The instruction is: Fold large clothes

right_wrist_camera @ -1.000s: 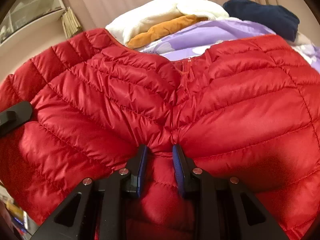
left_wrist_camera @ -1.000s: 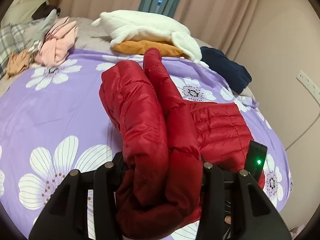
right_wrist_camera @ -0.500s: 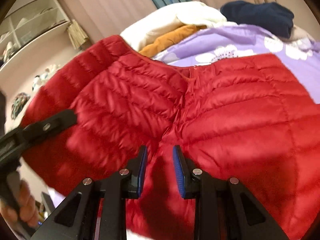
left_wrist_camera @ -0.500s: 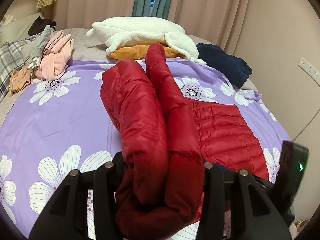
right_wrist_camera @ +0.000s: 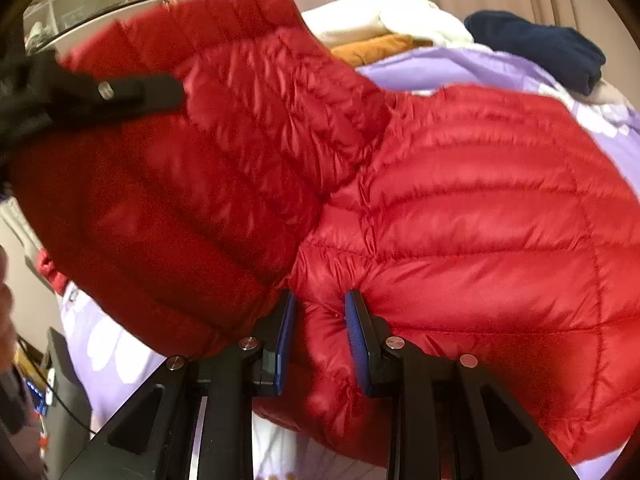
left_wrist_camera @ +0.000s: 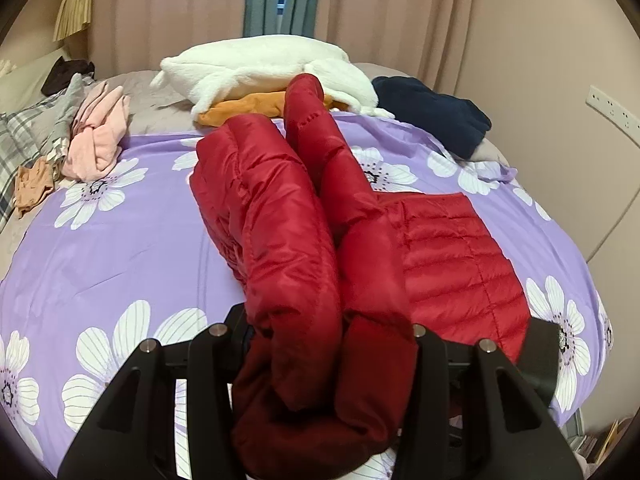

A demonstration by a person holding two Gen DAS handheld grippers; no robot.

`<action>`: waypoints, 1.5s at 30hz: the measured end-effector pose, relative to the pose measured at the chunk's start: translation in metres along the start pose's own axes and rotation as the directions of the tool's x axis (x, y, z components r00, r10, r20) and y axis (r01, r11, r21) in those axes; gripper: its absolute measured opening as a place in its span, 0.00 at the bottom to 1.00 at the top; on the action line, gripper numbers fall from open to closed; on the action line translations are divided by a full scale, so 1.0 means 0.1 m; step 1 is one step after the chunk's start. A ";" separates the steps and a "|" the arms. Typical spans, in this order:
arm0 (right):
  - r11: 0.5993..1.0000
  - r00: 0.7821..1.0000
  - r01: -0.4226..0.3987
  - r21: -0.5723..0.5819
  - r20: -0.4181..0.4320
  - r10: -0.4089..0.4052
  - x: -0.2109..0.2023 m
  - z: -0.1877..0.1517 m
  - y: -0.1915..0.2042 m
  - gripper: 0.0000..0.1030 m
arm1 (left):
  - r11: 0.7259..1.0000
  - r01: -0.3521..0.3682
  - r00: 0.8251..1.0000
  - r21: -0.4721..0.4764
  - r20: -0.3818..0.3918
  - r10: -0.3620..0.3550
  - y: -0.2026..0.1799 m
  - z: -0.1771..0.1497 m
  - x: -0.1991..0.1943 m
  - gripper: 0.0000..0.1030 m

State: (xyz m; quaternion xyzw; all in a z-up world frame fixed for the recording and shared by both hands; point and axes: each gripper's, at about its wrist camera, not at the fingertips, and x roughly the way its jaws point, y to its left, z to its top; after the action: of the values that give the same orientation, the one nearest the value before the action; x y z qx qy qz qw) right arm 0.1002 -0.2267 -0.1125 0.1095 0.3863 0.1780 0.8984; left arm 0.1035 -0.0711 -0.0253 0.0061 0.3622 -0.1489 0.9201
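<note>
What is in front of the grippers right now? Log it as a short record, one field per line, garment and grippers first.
garment: red quilted puffer jacket, partly lifted off the bed
left gripper: shut on a thick bundle of the jacket
right gripper: shut on a pinch of the jacket
surface: purple bedsheet with white flowers
behind jacket: white fleece garment lying on an orange garment
far right: dark navy garment
far left: pink garment

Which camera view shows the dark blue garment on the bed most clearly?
The left wrist view. There the dark blue garment lies in full, sharp, beyond the red jacket. The right wrist view shows it only small, at the upper right.
</note>
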 end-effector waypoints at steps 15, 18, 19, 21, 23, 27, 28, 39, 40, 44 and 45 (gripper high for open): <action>0.999 0.991 -0.014 0.041 0.131 0.009 -0.66 0.22 -0.26 0.28 | 0.997 0.026 1.000 0.079 0.000 -0.026 -0.30 0.04 0.03 0.45; 0.994 0.987 0.038 0.100 0.153 -0.053 -0.72 0.27 -0.48 0.28 | 0.995 0.029 1.000 0.091 -0.002 -0.029 -0.34 0.04 0.03 0.46; 0.992 0.987 0.043 0.118 0.151 -0.061 -0.71 0.26 -0.53 0.28 | 0.995 0.030 1.000 0.095 -0.003 -0.030 -0.35 0.04 0.04 0.46; 0.986 0.988 0.060 0.154 0.134 -0.081 -0.68 0.22 -0.62 0.28 | 0.994 0.033 0.999 0.104 -0.005 -0.033 -0.38 0.04 0.05 0.46; 0.983 0.990 0.064 0.169 0.113 -0.084 -0.60 0.18 -0.66 0.28 | 0.993 0.037 0.999 0.112 -0.008 -0.036 -0.41 0.04 0.06 0.46; 0.983 0.995 0.063 0.172 0.060 -0.075 -0.42 0.12 -0.61 0.28 | 0.991 0.045 0.999 0.129 -0.015 -0.044 -0.47 0.04 0.10 0.47; 0.983 0.996 0.058 0.173 0.050 -0.068 -0.38 0.10 -0.59 0.28 | 0.990 0.049 0.999 0.136 -0.019 -0.047 -0.50 0.04 0.11 0.47; 0.967 0.998 -0.056 0.247 0.052 0.045 -0.31 0.08 -0.80 0.26 | 0.966 0.086 0.995 0.244 -0.070 -0.071 -0.81 -0.06 0.26 0.51; 0.960 0.996 -0.080 0.270 0.060 0.066 -0.36 0.07 -0.84 0.26 | 0.963 0.092 0.994 0.255 -0.076 -0.075 -0.83 -0.08 0.28 0.52; 0.946 0.992 -0.110 0.304 0.099 0.083 -0.57 0.03 -0.97 0.27 | 0.952 0.122 0.991 0.281 -0.096 -0.098 -0.88 -0.14 0.31 0.57; 0.945 0.991 -0.108 0.310 0.110 0.077 -0.63 0.02 -1.01 0.28 | 0.950 0.129 0.989 0.284 -0.102 -0.104 -0.88 -0.15 0.32 0.59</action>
State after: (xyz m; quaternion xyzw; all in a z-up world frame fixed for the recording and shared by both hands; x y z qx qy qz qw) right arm 0.0853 -0.3446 -0.1037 0.2780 0.3604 0.1507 0.8776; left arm 0.0909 -0.1621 -0.0488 0.1256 0.3752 -0.2539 0.8826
